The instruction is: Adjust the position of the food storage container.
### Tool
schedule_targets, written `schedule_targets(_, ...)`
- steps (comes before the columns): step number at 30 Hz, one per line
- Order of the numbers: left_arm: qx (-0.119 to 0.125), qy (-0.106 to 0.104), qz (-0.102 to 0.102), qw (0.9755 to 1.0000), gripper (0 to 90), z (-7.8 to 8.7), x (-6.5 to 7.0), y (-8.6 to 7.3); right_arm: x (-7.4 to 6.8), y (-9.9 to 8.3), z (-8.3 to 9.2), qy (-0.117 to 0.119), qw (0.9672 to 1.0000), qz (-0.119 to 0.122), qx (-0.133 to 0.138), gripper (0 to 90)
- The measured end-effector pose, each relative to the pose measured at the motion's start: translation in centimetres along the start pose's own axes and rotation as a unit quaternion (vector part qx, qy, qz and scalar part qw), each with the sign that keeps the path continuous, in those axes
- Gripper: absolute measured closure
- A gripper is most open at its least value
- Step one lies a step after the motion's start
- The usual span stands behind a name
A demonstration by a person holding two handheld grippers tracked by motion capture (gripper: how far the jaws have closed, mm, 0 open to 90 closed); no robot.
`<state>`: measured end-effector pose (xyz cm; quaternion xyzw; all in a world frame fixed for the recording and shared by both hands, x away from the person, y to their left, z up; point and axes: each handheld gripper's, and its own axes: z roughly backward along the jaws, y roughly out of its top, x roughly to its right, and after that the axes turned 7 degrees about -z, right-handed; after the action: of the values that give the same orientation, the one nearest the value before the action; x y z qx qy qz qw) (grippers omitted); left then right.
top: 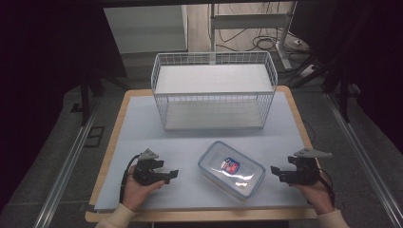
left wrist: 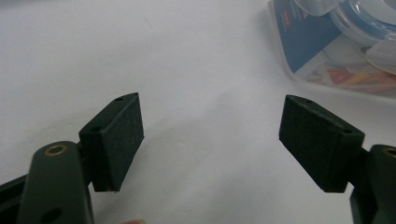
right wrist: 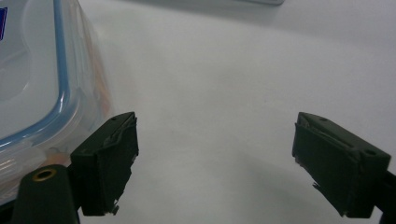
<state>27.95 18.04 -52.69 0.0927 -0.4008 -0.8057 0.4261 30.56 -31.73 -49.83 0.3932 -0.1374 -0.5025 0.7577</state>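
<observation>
A clear plastic food container (top: 231, 169) with a blue-sealed lid and a blue label lies flat on the table's white mat, at the front centre. To its left my left gripper (top: 172, 175) rests open, jaws pointing at the container, nothing between them. On the container's right my right gripper (top: 275, 172) is open too, just short of its edge. In the left gripper view the container (left wrist: 341, 42) lies ahead at top right of the gripper (left wrist: 210, 135). In the right gripper view the container (right wrist: 37, 84) sits beside the left jaw of the gripper (right wrist: 215, 158).
A white wire basket (top: 214, 90) with two shelf levels stands at the back of the mat (top: 142, 128). Beyond the table are a desk frame and cables on the floor. A rail runs along each side of the table.
</observation>
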Motion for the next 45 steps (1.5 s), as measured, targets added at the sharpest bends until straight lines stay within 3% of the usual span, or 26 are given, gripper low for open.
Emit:
schedule_targets(7,0.008,0.01,0.005,0.9999,21.3,0.6,-0.2,-0.1,0.0,0.0,0.0,0.0,1.0,0.008,0.001,17.7)
schedule_targets(12,0.004,0.017,-0.004,0.9998,20.7,0.7,-0.1,-0.2,-0.5,0.4,0.2,-0.003,0.9997,0.021,-0.008,19.6)
schedule_targets(15,0.016,0.015,0.006,0.9997,20.7,1.1,0.1,-0.2,-0.8,0.4,0.6,-0.005,0.9998,0.019,-0.009,20.7)
schedule_targets(26,0.018,0.015,0.006,0.9997,20.7,1.2,0.1,0.0,-1.5,1.2,2.0,0.028,0.9995,0.017,0.001,31.5)
schedule_targets(38,0.018,0.015,0.003,0.9997,20.6,1.2,0.2,0.0,-4.8,2.4,3.9,0.067,0.9959,0.054,0.026,60.0)
schedule_targets(39,0.018,0.015,0.003,0.9997,20.7,1.1,0.3,0.0,-5.6,2.4,3.9,0.083,0.9942,0.063,0.024,67.8)
schedule_targets(45,0.017,0.016,0.003,0.9997,20.7,1.1,0.4,0.0,-8.4,2.1,3.4,0.143,0.986,0.087,0.004,85.9)
